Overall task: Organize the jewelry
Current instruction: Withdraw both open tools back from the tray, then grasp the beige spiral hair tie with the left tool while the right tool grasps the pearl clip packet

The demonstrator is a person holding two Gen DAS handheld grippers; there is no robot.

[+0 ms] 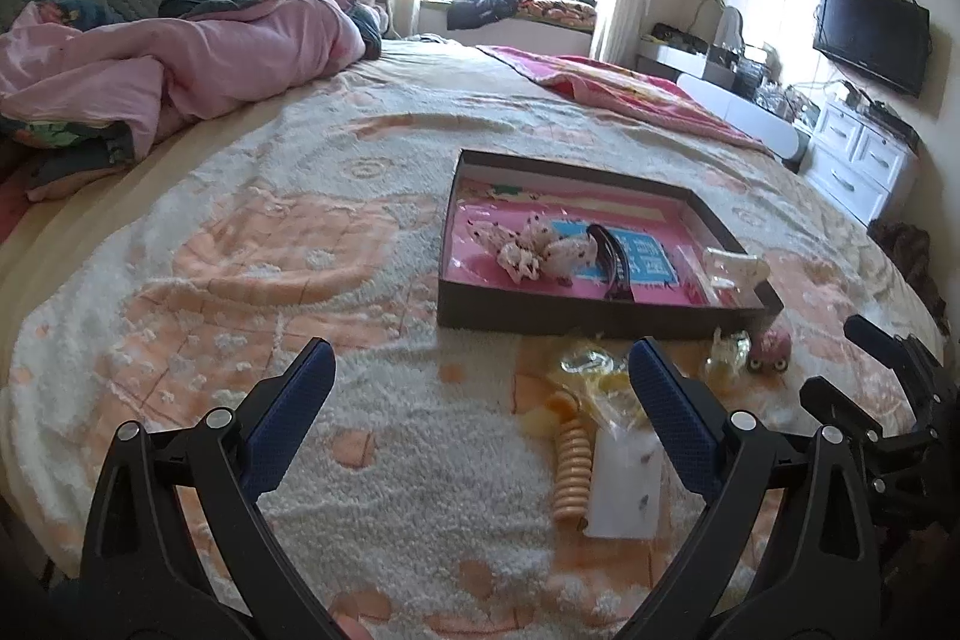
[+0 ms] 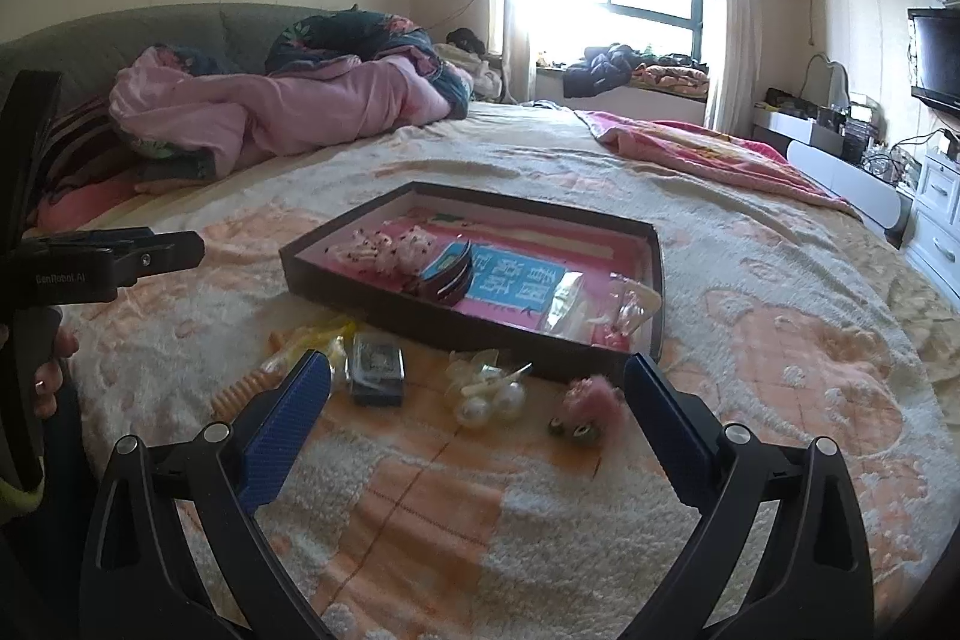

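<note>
Jewelry tray [image 2: 372,307] mid-bed, trinkets along near edge; both tools [image 1: 480,376] [image 2: 480,388] wide open, empty.

Wrist views — shared tray [image 1: 600,325] ahead

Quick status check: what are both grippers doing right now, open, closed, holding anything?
Left gripper: open wide, holding nothing, above the bedspread.
Right gripper: open wide, holding nothing.
</note>
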